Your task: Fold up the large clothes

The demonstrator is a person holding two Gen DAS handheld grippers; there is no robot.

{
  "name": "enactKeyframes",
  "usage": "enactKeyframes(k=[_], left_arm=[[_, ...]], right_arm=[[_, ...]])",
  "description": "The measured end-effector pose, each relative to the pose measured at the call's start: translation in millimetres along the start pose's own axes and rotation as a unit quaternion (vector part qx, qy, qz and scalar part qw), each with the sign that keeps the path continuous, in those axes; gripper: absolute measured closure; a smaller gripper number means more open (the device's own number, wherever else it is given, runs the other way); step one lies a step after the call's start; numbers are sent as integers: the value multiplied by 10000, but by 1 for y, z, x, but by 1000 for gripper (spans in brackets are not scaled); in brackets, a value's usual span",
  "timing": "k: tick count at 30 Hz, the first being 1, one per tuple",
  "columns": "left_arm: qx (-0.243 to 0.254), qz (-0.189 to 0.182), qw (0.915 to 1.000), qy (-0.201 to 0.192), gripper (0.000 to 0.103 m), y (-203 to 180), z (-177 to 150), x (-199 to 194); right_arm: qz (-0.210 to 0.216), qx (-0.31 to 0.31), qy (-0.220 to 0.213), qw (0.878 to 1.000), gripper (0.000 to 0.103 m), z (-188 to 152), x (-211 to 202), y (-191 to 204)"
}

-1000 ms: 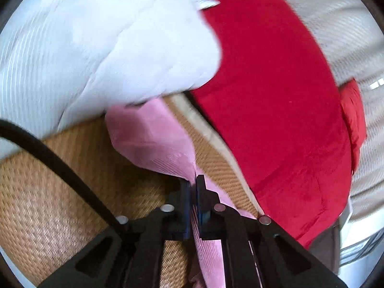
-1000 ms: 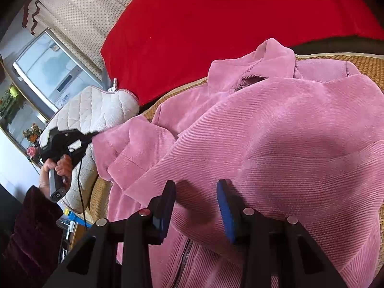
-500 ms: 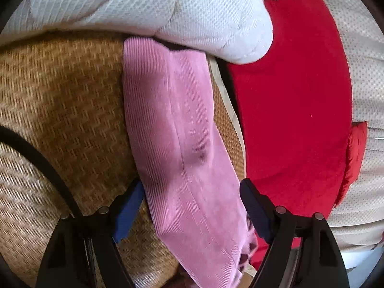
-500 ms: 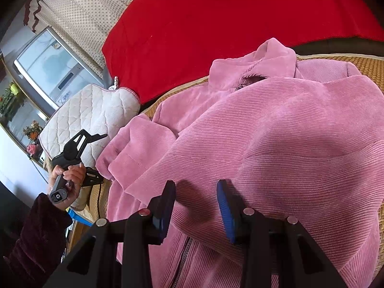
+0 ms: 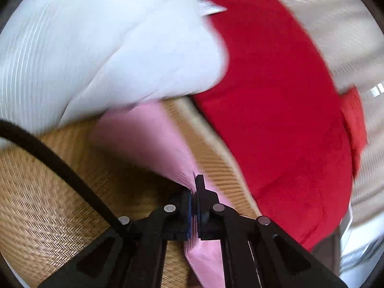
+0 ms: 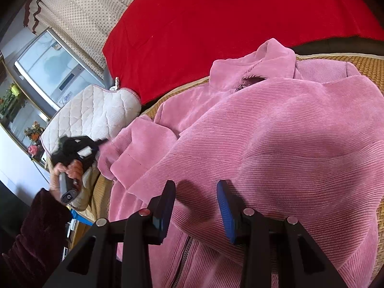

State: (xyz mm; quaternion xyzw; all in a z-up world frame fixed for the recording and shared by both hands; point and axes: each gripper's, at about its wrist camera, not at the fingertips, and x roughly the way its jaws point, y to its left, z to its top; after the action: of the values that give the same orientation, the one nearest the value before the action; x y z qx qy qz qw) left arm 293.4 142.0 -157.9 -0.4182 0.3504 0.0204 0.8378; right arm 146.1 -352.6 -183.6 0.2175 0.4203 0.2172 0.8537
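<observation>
The left gripper (image 5: 194,192) has its jaws pinching the sleeve (image 5: 148,141) of the pink corduroy jacket (image 6: 276,148), which lies spread on the woven mat (image 5: 48,211) beside a red cushion (image 6: 228,24). The right gripper (image 6: 195,206) hovers over the jacket's body, jaws spread.

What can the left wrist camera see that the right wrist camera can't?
Only the left wrist view shows the left gripper pinched shut on a pink sleeve, close up. Only the right wrist view shows the whole pink jacket, its collar, the open right gripper, a window and the person's left hand. Both show the red cushion, white quilted pillow and woven mat.
</observation>
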Motion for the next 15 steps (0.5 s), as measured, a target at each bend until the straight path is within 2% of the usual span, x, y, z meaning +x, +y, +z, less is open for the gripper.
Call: enactKeyframes(k=[2, 4, 6, 8, 10, 11, 12, 13, 14, 15], left_arm=[[625, -93, 9978, -192, 101, -45, 1, -21], [1236, -206, 9915, -356, 101, -88, -3, -37], [1965, -309, 9788, -491, 101, -133, -16, -57], [2908, -438, 9546, -481, 101, -185, -51, -75], [3768, -589, 9238, -334, 101, -225, -94, -87], [4190, -669, 9054, -163, 101, -241, -119, -91], [4657, -721, 8819, 89, 101, -257, -150, -86], [5151, -702, 8534, 382, 98, -271, -187, -79], [5656, -682, 8189, 701, 94, -277, -230, -74], [6063, -630, 7873, 925, 79, -279, -261, -66]], right_arm=[[-35, 6, -118, 9999, 63, 2, -5, 0], [-20, 53, -254, 9997, 63, 3, -12, -1], [-6, 168, -428, 9989, 63, 6, -21, -5], [-50, 300, -590, 9978, 63, 9, -30, -10], [-65, 483, -777, 9958, 63, 12, -40, -18], [-68, 556, -859, 9947, 63, 14, -44, -21], [-74, 703, -1015, 9923, 63, 16, -53, -28], [-86, 790, -1100, 9908, 63, 17, -58, -33], [-114, 953, -1255, 9874, 63, 18, -67, -40], [-148, 1092, -1377, 9843, 63, 19, -74, -47]])
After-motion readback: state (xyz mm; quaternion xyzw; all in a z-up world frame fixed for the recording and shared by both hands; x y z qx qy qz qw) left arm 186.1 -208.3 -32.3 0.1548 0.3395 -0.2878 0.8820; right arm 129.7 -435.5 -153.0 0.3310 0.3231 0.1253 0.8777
